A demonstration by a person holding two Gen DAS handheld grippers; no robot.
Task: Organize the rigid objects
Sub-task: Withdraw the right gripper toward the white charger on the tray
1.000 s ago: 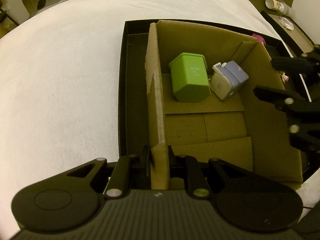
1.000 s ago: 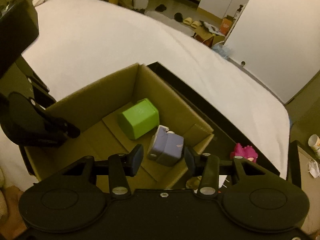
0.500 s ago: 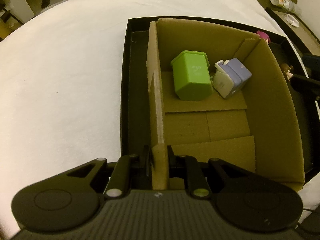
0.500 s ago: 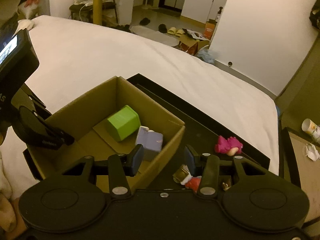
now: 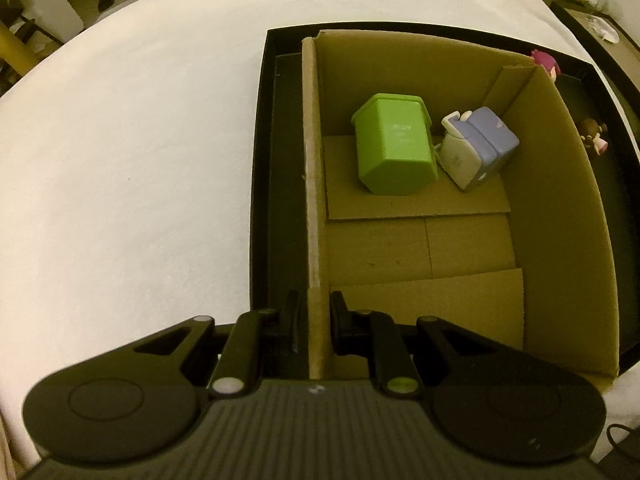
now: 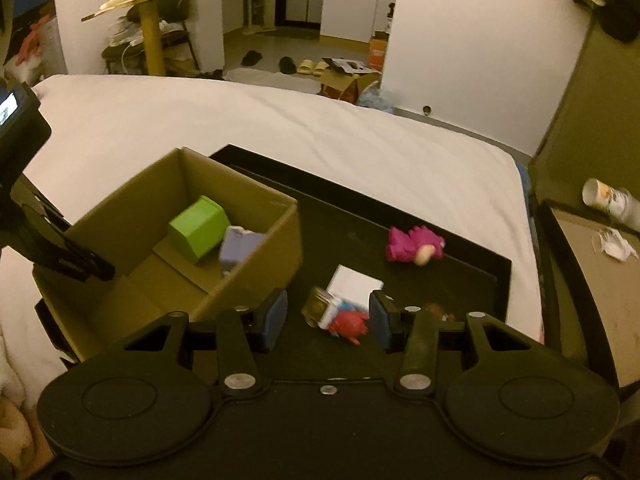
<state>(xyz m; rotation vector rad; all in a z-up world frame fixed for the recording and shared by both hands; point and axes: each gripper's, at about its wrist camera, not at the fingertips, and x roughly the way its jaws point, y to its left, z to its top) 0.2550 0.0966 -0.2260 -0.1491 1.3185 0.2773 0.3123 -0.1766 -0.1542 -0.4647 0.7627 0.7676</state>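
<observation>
**A:** Two toys are already in the cardboard box (image 6: 256,256): the green bin (image 5: 394,148) lying tipped on its side, and the lilac-and-white toy (image 5: 478,146) just beside it, both at the far end of the floor. Working across from the left, what do you make of the grippers?

**B:** The left gripper (image 5: 316,312) is pinched tight on the box's near-left wall, one finger outside and one inside, so it is holding the box steady on the black tray (image 6: 460,272). The right gripper (image 6: 328,316) is partly spread with nothing between its blue pads (image 6: 276,312); it holds nothing.

**A:** And what is left to sort?

**B:** To the right of the box, on the tray: a small cluster almost straight ahead of the right gripper, namely a gold-capped piece (image 6: 318,306), a white block (image 6: 354,284) and a red figure (image 6: 348,326) touching one another. The pink figure (image 6: 414,246) lies further off, up and to the right.

**A:** So which hand goes?

**B:** The right, I'd say; it is much the nearer, and the left is occupied. The cluster sits just beyond the gap between its pads, slightly right of centre. The red figure's long axis I cannot make out through the blur, so the wrist angle is a guess.
</observation>
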